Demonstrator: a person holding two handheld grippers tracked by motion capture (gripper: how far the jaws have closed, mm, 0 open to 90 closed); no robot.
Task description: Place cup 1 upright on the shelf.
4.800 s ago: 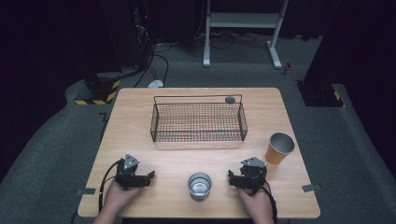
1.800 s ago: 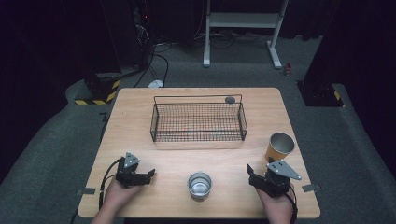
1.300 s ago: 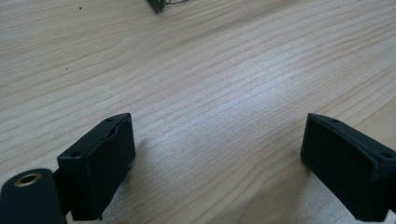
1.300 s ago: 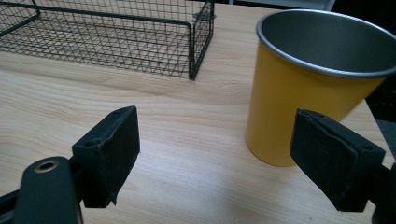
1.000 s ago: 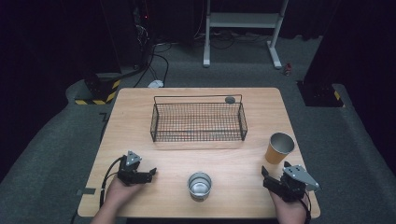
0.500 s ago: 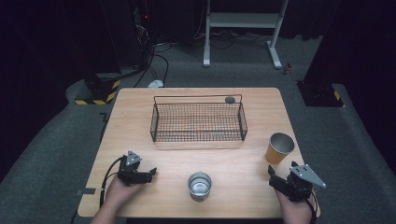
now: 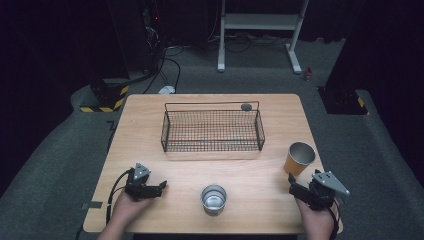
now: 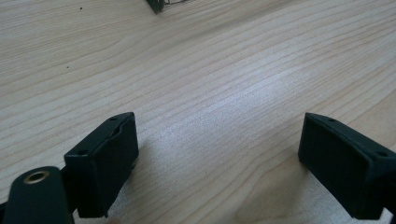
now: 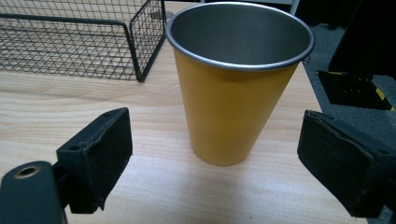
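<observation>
Apparently upright orange cup (image 9: 236, 93), mouth up

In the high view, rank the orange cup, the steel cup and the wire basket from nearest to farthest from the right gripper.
1. Orange cup, just ahead of the right gripper, near the table's right edge.
2. Steel cup, to its left, front centre.
3. Wire basket, farther back, mid-table.

Wooden table (image 7: 150, 125) on grey carpet (image 7: 60, 160), dark room behind, white stand (image 7: 260, 22), black cables (image 7: 172, 60), yellow-black striped block (image 7: 107, 97) at left.
</observation>
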